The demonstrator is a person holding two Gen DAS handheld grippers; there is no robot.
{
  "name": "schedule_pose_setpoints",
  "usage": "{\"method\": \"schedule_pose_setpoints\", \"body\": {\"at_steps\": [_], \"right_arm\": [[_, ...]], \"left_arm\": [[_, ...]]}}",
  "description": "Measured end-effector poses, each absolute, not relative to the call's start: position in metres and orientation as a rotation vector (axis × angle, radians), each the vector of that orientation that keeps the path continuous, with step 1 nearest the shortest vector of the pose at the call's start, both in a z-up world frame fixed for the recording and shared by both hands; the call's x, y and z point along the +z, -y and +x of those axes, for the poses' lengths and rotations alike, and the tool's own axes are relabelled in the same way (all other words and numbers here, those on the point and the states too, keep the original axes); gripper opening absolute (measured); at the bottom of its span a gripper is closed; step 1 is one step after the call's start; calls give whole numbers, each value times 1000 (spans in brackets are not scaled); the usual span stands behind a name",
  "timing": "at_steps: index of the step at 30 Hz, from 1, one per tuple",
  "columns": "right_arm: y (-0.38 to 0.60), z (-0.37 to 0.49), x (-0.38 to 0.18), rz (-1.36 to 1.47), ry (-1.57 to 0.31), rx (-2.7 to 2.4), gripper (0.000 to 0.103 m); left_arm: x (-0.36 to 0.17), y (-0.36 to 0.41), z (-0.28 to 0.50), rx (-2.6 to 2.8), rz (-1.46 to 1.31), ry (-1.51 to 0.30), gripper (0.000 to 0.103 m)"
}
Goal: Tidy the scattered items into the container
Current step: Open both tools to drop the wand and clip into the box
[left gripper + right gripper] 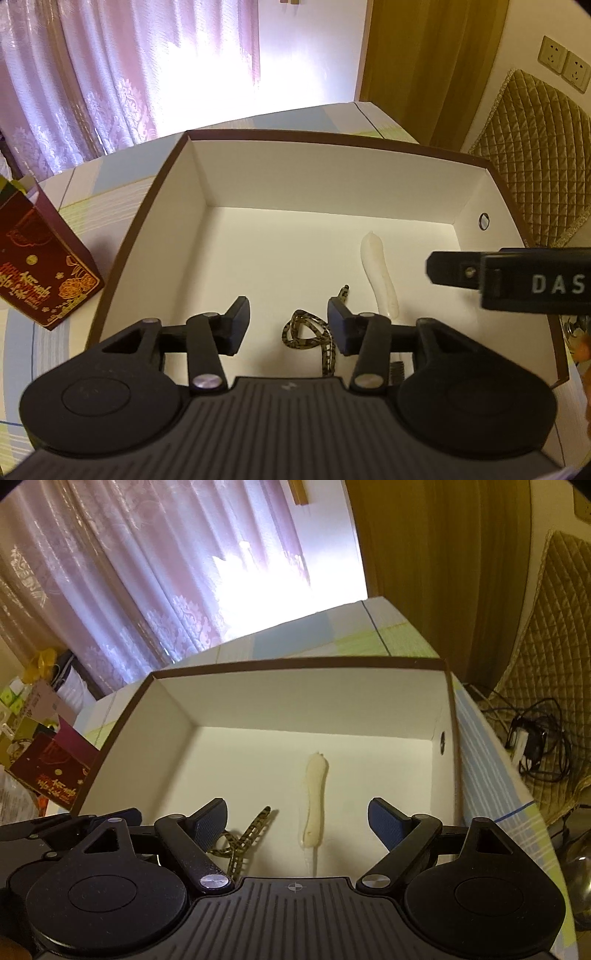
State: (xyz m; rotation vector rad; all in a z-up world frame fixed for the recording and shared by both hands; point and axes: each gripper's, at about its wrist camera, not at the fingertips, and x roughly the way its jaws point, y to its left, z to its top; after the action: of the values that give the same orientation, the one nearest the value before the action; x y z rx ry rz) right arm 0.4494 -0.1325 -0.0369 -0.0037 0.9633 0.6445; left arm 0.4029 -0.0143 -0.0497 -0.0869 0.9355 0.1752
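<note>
In the left wrist view, the left gripper (288, 325) is spread wide and holds nothing, above the box (472, 192); a patterned cord (306, 332) lies inside under it.

In the right wrist view, the right gripper (297, 821) is also wide open and empty, with the white item (315, 797) on the box floor between its fingers.

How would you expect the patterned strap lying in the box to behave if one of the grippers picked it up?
The patterned strap lies in loose loops on the floor of the box, so it is probably floppy and would dangle from wherever it is pinched. It looks thin and flat, so likely light. A metal clip at one end may swing.
</note>
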Motion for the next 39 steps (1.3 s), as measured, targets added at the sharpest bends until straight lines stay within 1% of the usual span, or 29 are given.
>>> {"method": "schedule_pose_setpoints", "body": {"at_steps": [3,11,13,14,18,21,26,28,31,32,33,39], "right_arm": [[136,444,-31,-4,-952,643,89],[141,415,-21,-23,-926,611,89],[141,405,-18,-30,-915,595,89],[141,400,-16,-34,-910,589,89],[140,377,-9,-32,-891,558,89],[137,358,-3,-31,-877,545,89],[132,328,6,-33,-851,530,89],[131,318,9,-30,-840,526,89],[131,301,13,-27,-823,523,89],[131,295,14,-26,-820,522,94],[132,289,16,-29,-809,517,103],[134,257,20,-43,-752,533,103]], "left_arm": [[-45,14,397,180,-81,-928,45],[-27,10,375,157,-58,-884,55],[-22,8,367,149,-54,-872,62],[-19,6,361,143,-51,-863,63],[-8,-2,341,122,-33,-845,64],[-1,-8,323,112,-22,-830,68],[8,-19,292,94,-18,-811,71],[11,-23,279,89,-12,-802,75],[16,-28,260,81,-7,-792,76],[17,-30,256,79,-6,-790,77],[19,-32,250,76,-4,-785,78],[24,-41,217,63,1,-757,80]]}}
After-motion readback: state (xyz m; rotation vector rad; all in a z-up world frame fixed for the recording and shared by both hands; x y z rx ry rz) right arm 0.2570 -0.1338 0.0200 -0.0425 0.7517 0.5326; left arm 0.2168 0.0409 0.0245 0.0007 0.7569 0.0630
